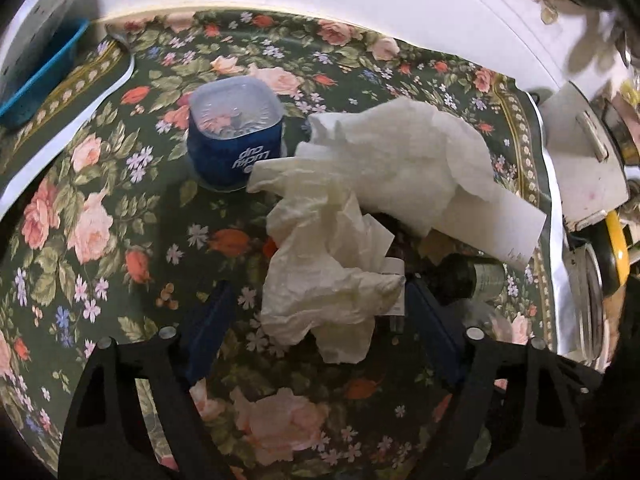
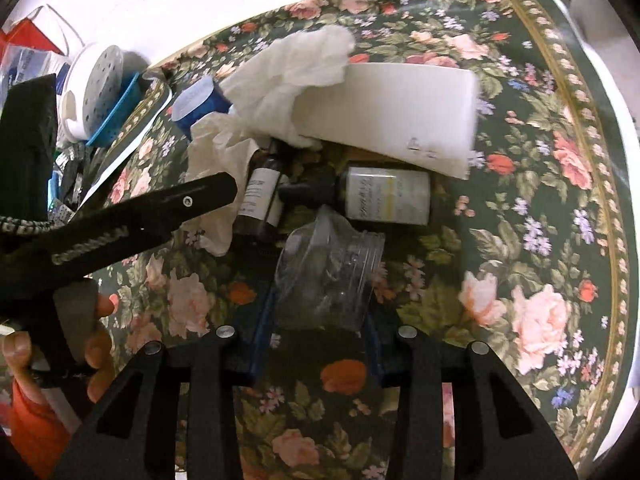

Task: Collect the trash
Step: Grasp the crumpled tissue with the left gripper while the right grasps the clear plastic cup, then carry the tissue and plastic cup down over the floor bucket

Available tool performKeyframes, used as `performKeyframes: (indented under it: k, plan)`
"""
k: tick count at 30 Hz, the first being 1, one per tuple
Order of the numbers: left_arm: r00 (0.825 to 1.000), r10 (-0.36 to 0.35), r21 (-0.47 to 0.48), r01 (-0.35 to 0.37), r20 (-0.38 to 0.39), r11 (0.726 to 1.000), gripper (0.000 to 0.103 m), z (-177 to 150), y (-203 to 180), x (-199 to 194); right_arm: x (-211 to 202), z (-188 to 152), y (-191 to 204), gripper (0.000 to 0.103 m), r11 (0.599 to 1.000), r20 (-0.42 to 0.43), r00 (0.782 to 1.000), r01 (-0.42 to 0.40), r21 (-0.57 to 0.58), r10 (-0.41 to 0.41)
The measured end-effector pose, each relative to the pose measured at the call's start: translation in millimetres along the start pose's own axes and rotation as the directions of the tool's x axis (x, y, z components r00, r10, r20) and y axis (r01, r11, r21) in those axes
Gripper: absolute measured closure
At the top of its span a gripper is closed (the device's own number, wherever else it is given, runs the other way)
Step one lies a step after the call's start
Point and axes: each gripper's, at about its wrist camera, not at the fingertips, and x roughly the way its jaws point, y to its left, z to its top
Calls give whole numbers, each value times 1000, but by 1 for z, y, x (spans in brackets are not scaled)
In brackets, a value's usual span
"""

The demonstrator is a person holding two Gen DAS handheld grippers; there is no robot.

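Clear plastic jar (image 2: 332,272), lower centre of frame: pinched by right gripper (image 2: 320,316) for removal. Crumpled tissue (image 1: 332,280), centre: left gripper (image 1: 320,320) spread astride it, not yet pressing.

two crumpled tissues (image 1: 332,280), two dropper bottles (image 2: 384,196), one clear jar (image 2: 332,272), one blue cup (image 1: 236,136)

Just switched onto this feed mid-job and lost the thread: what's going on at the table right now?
A person is clearing trash off a floral tablecloth with a handheld gripper in each hand. The right gripper has its jaws closed on a crumpled clear plastic container. The left gripper straddles a crumpled white tissue, jaws apart, not yet pinching it. Two small bottles, white paper and a blue-labelled tub remain on the table.
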Motion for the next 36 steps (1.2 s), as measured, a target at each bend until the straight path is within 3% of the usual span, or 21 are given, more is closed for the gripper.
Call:
performKeyframes:
  k: [3, 6, 15, 25, 36]
  plan:
    - [1000, 21, 39, -21, -2, 999, 38, 2, -3, 4, -5, -3, -5, 67, 1000, 9, 1000, 8, 17, -8]
    - [1000, 15, 40, -16, 5, 999, 44, 0, 3, 4, -8, -5, -2, 67, 999, 24, 1000, 17, 37, -18]
    - [997, -25, 80, 20, 66, 997, 81, -23, 18, -38, -32, -18, 13, 67, 995, 108, 993, 40, 94, -50]
    - [978, -80, 152, 50, 195, 987, 83, -55, 26, -124, -81, -48, 45, 67, 992, 254, 964, 50, 116, -79]
    - [935, -91, 193, 25, 342, 981, 83, -118, -15, -223, -157, -95, 62, 67, 999, 385, 922, 34, 24, -41]
